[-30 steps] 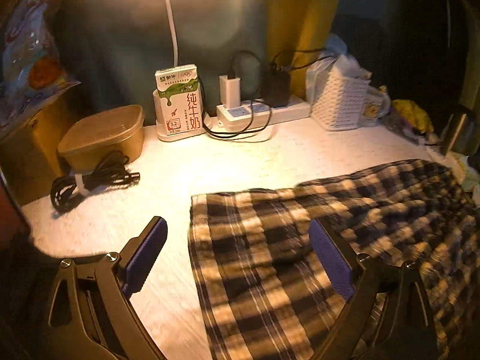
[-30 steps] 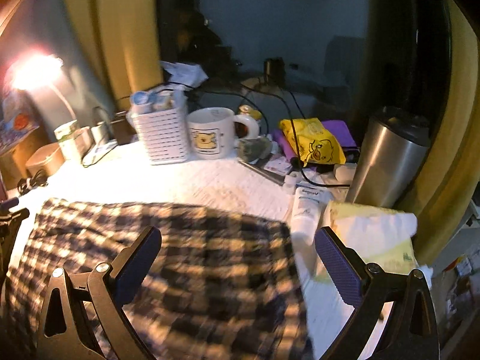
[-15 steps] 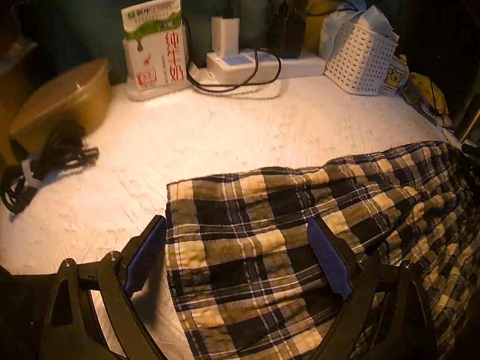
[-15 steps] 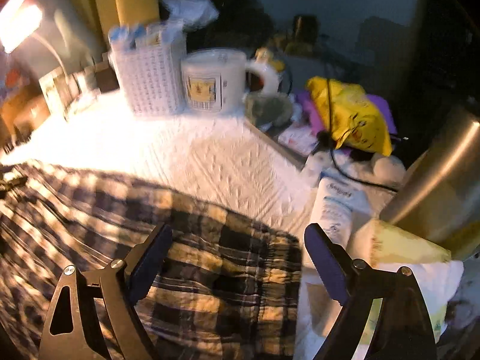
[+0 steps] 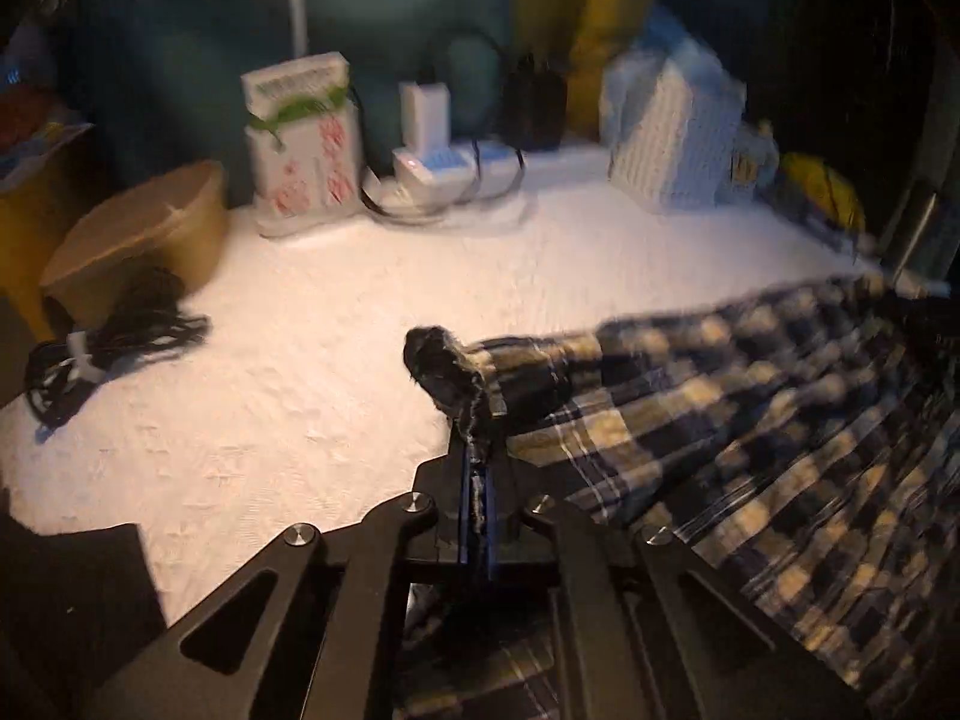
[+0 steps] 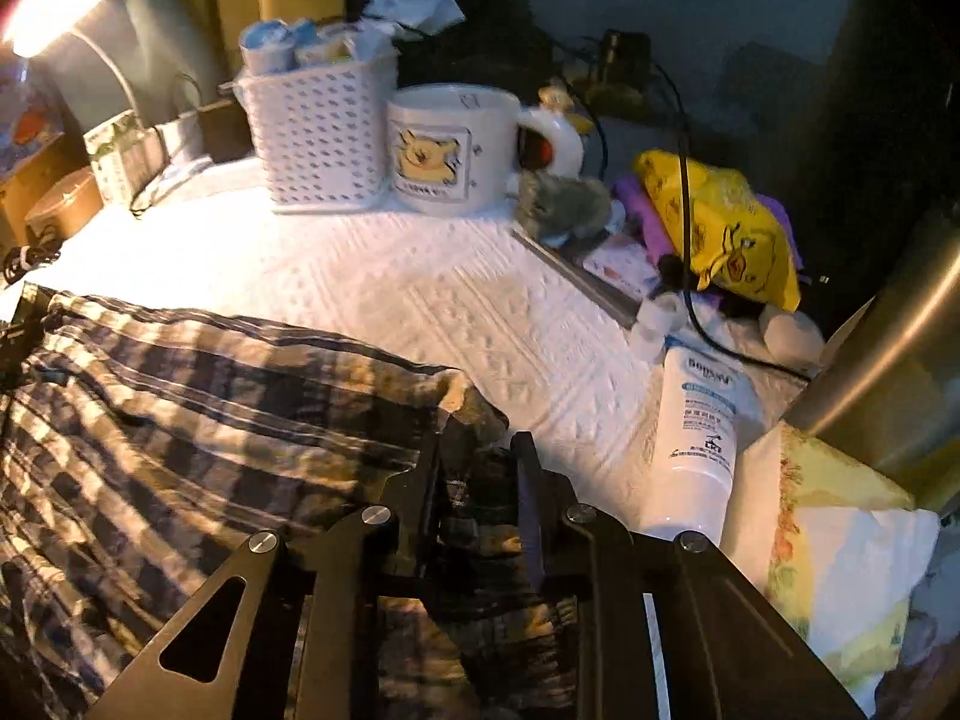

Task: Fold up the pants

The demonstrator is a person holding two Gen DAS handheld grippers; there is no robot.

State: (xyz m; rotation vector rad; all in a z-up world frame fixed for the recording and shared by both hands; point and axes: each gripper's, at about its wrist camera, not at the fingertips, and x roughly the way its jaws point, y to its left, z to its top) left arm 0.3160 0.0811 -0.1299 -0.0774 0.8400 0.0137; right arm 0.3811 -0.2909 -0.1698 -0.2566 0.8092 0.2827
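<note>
- The left claw (image 5: 477,468) sits low in the middle of the left wrist view. Its two fingers are squeezed together on a corner of the pants (image 5: 750,408). A dark bunch of cloth pokes out just past the tips.
- From that claw, the pants spread away to the right side and lower right of the picture, lying on the white table (image 5: 270,408).
- The right claw (image 6: 477,480) sits low in the middle of the right wrist view. Its fingers are pinched on another corner of the pants (image 6: 198,420), with thick cloth packed between them.
- From this claw, the pants stretch out to the left and lower left of the picture.
- A white tube (image 6: 699,438) lies just to the right of the right claw, on the table (image 6: 420,294).
- I think the job has only just begun. Both corners are grabbed, but the pants look mostly spread out and no neat fold shows yet.
- What is left, I think: lift the held end, lay it over the rest, and then let go.
- Farther back, near the top of the right wrist view, stand a basket (image 6: 318,132) and a mug (image 6: 456,147), well away from the pants.
</note>
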